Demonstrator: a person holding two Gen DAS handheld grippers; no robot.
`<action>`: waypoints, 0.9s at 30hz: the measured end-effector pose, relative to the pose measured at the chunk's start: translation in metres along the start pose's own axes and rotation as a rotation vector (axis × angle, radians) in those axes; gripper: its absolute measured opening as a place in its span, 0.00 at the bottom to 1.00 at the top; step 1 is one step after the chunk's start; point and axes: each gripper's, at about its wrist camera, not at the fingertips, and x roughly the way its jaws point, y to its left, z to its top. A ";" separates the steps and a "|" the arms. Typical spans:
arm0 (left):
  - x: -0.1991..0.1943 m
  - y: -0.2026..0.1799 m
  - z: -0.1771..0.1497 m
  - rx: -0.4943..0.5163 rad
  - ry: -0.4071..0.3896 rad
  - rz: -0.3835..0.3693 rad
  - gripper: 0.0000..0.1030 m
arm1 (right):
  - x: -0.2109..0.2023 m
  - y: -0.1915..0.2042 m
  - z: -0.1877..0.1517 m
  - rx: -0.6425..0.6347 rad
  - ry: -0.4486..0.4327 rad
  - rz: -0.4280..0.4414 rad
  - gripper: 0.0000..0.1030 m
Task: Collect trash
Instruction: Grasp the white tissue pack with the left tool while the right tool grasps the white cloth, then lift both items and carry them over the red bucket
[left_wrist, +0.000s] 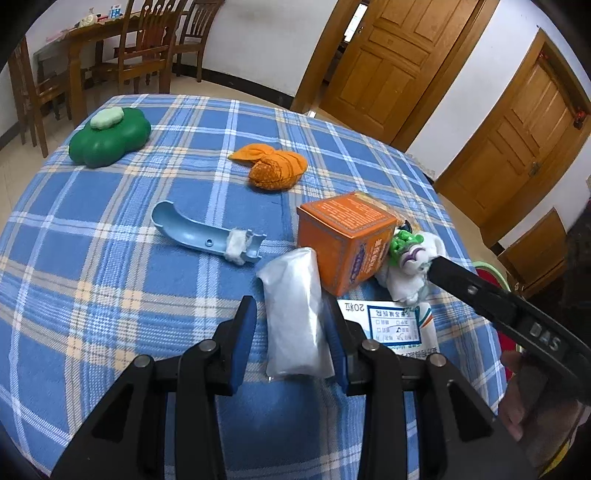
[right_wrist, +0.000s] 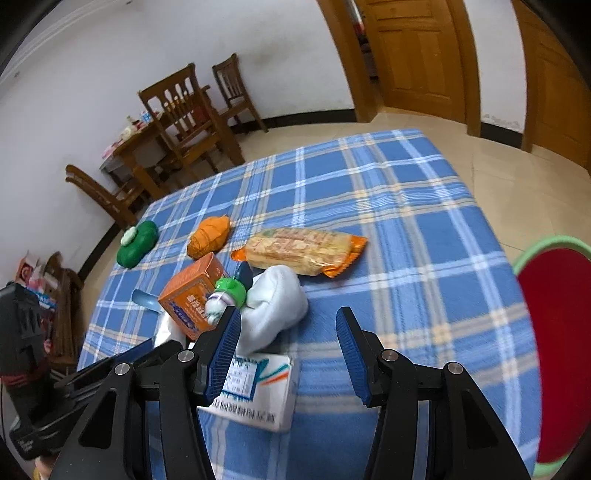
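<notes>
Left wrist view: the left gripper (left_wrist: 291, 332) straddles a white plastic packet (left_wrist: 295, 314); its right pad touches it, though whether it grips is unclear. Limp and light, the packet suits a mid-body pinch.

Right wrist view: the right gripper (right_wrist: 288, 350) stands apart, empty, a soft white cloth (right_wrist: 275, 310) just ahead-left.

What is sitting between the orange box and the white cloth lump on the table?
A small green-capped toy or bottle is wedged between the orange box and the white cloth, touching both; the right wrist view shows it best.
</notes>
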 end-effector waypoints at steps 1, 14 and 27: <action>0.002 0.000 0.000 0.002 0.007 0.005 0.36 | 0.005 0.000 0.000 0.004 0.010 0.005 0.53; -0.011 0.006 -0.003 -0.005 -0.027 -0.008 0.30 | 0.007 0.006 -0.005 0.011 0.008 0.075 0.10; -0.054 -0.009 -0.008 0.033 -0.100 -0.041 0.30 | -0.057 0.002 -0.020 0.022 -0.121 0.044 0.10</action>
